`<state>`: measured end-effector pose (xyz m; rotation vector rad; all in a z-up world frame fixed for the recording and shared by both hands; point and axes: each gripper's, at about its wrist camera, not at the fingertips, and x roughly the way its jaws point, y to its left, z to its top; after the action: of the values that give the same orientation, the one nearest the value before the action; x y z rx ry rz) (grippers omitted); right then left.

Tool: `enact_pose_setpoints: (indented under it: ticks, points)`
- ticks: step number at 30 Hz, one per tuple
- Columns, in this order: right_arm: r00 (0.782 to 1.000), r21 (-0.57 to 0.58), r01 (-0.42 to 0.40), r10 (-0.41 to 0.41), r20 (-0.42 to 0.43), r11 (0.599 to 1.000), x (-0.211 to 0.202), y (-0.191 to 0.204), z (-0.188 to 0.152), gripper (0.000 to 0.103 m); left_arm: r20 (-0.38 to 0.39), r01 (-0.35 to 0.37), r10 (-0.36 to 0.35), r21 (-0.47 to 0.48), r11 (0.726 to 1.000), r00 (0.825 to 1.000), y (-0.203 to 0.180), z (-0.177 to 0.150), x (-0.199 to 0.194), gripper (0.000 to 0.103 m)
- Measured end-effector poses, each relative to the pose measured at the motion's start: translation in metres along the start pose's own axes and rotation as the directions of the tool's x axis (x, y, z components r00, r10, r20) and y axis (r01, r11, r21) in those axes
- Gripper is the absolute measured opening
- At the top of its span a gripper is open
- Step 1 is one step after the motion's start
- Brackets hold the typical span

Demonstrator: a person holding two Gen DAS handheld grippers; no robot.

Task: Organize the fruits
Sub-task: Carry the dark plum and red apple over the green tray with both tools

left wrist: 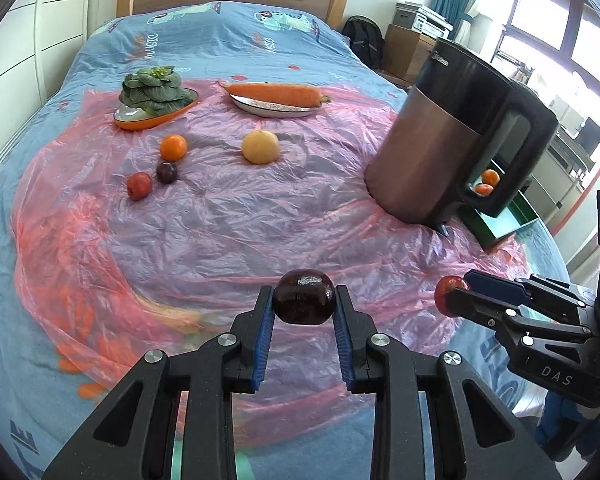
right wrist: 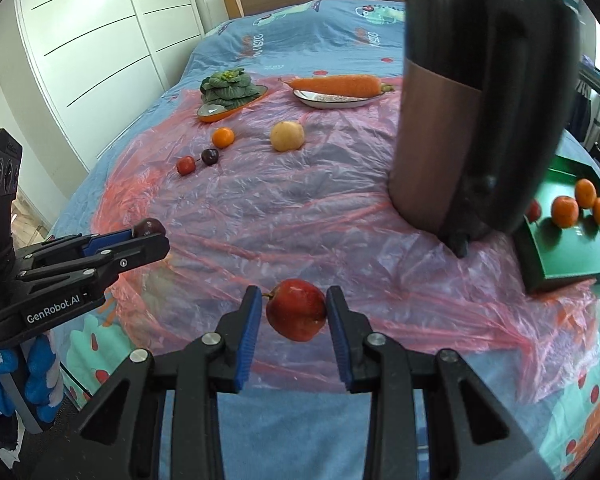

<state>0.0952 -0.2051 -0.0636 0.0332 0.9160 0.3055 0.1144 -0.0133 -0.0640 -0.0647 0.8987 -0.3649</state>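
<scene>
At lower centre of each wrist view, left gripper [left wrist: 303, 306] pinches a dark plum [left wrist: 303, 297] and right gripper [right wrist: 293, 312] a red apple [right wrist: 296, 309], either of which could slip off its narrow pads or clip the tall jug [right wrist: 472, 120] standing before the green tray [right wrist: 572, 256] at right

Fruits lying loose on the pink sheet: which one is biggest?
The pale yellow fruit, right of the orange. It dwarfs the small red fruit and dark plum clustered on the left.
</scene>
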Motion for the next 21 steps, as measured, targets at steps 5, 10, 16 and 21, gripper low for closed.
enact_pose_setpoints:
  ticks: [5,10,16,21]
  points:
    - [0.998,0.06,0.05,-0.052,0.027,0.997,-0.03,-0.037,-0.014,0.03,-0.024,0.061,-0.059,0.047,0.997,0.998,-0.044,-0.005,-0.001,0.025]
    - [0.993,0.116,0.094,-0.102,0.067,0.989,-0.057,-0.075,-0.019,0.03,-0.046,0.122,-0.119,0.098,0.988,0.992,-0.093,-0.004,0.004,0.025]
    - [0.983,0.178,0.127,-0.148,0.112,0.976,-0.082,-0.12,-0.019,0.03,-0.072,0.186,-0.176,0.168,0.968,0.982,-0.152,0.001,0.015,0.025]
    - [0.971,0.229,0.151,-0.188,0.149,0.962,-0.096,-0.165,-0.014,0.03,-0.088,0.235,-0.22,0.231,0.944,0.972,-0.203,0.011,0.031,0.025]
